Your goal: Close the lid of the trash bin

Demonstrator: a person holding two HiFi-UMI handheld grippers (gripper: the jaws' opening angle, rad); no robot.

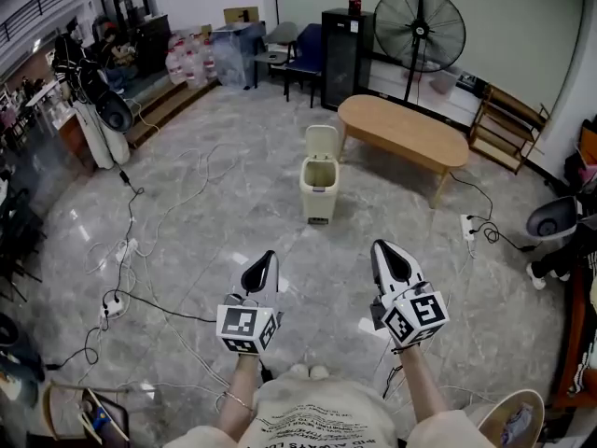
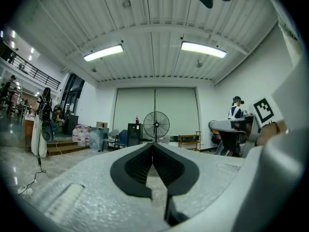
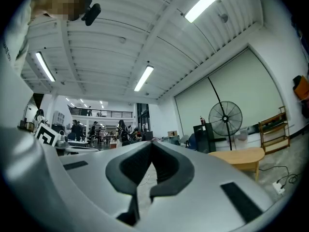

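Left gripper [image 1: 269,256] and right gripper [image 1: 379,247] pressed together, empty, well apart from the open trash bin [image 1: 318,192].

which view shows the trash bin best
The head view: the trash bin stands whole on the floor, lid up, near the wooden table. Neither gripper view shows it; both look across the room.

Trash bin [image 1: 319,189] and lid [image 1: 322,142]: smooth cream plastic with a dull sheen, standing on a floor [image 1: 354,215] of polished grey veined stone, glossy enough to mirror the lights. Beside the bin, the table [image 1: 403,131] is smooth pale wood; beyond the bin, the fan [image 1: 419,28] shows a black wire grille. Left gripper [image 2: 153,144] and right gripper [image 3: 150,143]: matt, finely grained light grey plastic shells with black ribbed pads [image 2: 140,166].
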